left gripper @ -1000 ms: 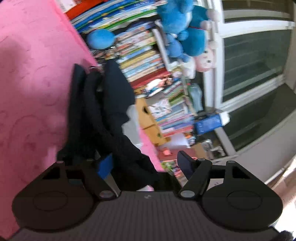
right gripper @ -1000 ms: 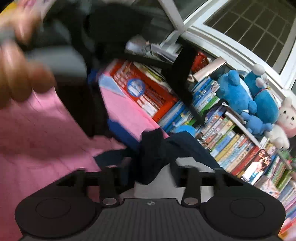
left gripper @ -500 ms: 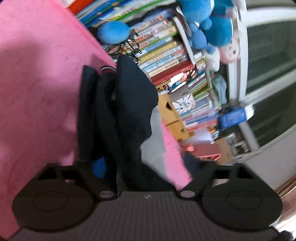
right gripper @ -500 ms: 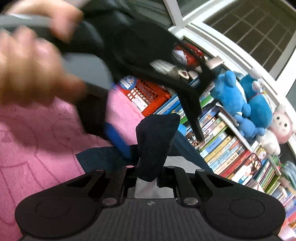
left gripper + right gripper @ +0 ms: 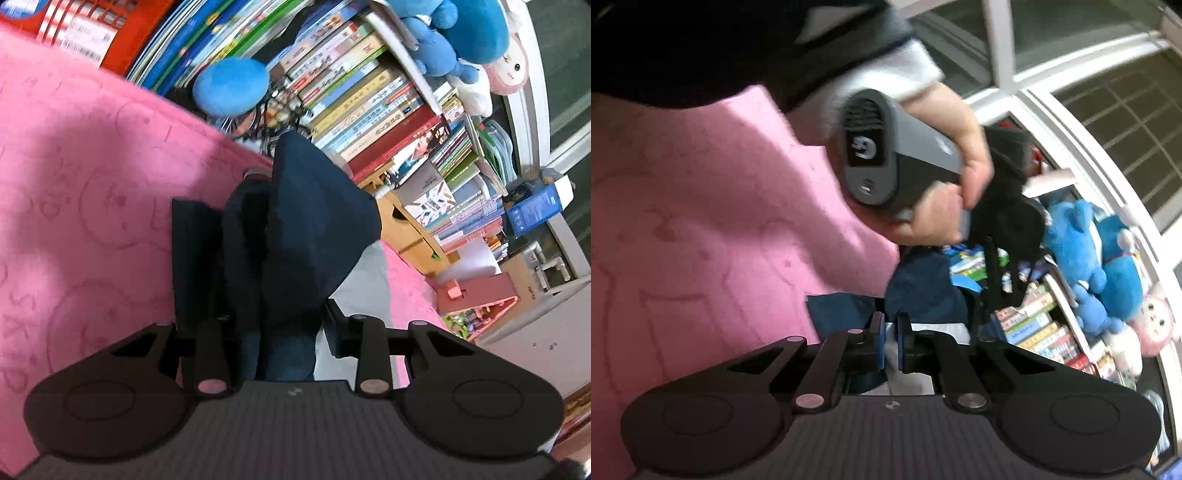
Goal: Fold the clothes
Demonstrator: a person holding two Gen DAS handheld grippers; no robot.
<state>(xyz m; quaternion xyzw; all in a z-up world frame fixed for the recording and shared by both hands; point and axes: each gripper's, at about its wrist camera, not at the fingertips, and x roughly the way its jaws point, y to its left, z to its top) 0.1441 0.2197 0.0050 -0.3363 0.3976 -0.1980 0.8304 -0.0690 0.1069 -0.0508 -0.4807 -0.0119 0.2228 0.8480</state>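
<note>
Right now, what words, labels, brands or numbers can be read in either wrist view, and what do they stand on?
Nothing reads with confidence.
Book spines: printed titles, too small and blurred.
Red crate: white barcode labels, print unreadable.
Blue box: small white print, unreadable.
Grey handle: a white logo mark, no clear letters.

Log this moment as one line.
left gripper: jaws just closing, clamped on dark garment | right gripper: jaws just closed, cloth between them unclear | surface: pink blanket

Pink bedspread [image 5: 85, 177], crammed bookshelves [image 5: 373, 110], white-framed window [image 5: 1082, 107] behind.
</note>
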